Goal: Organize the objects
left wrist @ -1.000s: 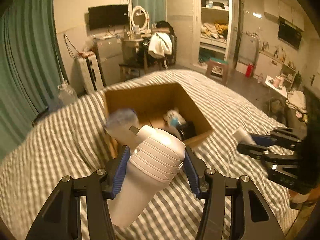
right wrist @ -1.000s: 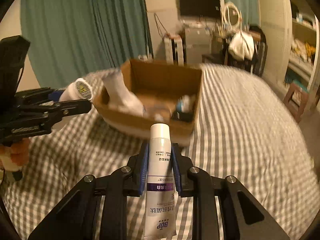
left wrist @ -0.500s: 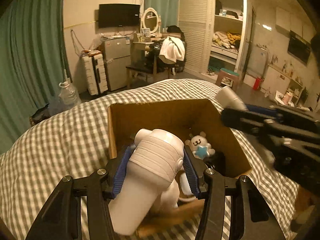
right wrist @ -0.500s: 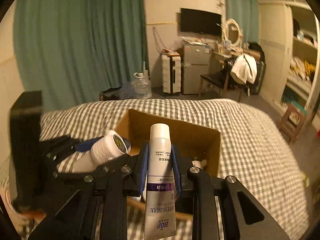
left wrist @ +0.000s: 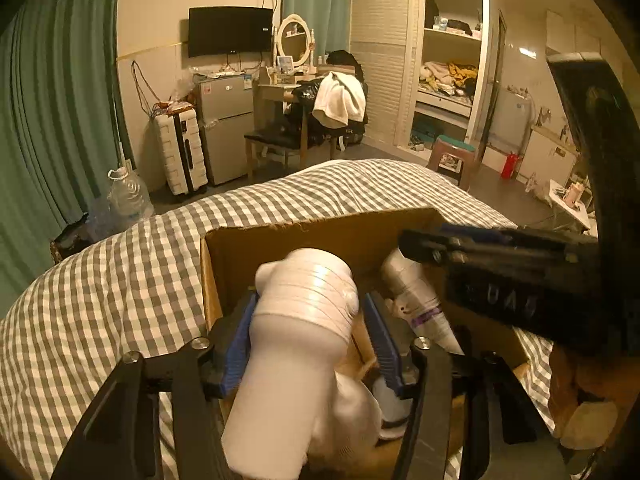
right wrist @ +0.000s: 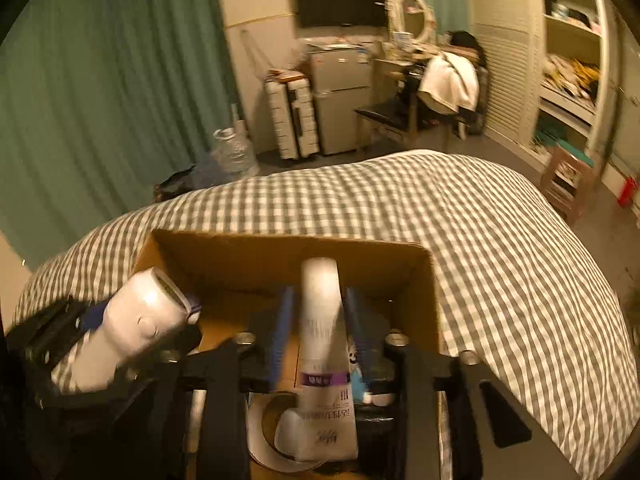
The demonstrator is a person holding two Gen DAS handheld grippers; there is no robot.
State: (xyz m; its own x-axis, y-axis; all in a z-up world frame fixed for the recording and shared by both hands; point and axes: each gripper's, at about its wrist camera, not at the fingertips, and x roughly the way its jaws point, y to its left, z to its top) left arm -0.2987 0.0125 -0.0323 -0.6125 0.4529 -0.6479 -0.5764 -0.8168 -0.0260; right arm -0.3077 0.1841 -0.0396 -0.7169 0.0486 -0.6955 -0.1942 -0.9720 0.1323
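Observation:
An open cardboard box (left wrist: 320,236) sits on the checked bed; it also shows in the right wrist view (right wrist: 280,252). My left gripper (left wrist: 308,332) is shut on a white ribbed-cap bottle (left wrist: 296,344), held over the box's near left part. The bottle also shows in the right wrist view (right wrist: 132,328). My right gripper (right wrist: 320,320) stands wider than the white tube with a purple band (right wrist: 324,344), which drops between the blue pads into the box. The tube also shows in the left wrist view (left wrist: 416,300). Small items lie inside the box.
The grey-and-white checked bed cover (right wrist: 500,248) surrounds the box. A tape roll (right wrist: 272,440) and a small toy (right wrist: 356,364) lie in the box. Beyond the bed stand a suitcase (left wrist: 180,152), a fridge (left wrist: 224,124), a chair (left wrist: 304,128) and a wardrobe (left wrist: 440,60).
Both grippers moved forward and down over the box. The right gripper's jaws have spread and the tube is slipping down into the box. The left gripper keeps its bottle.

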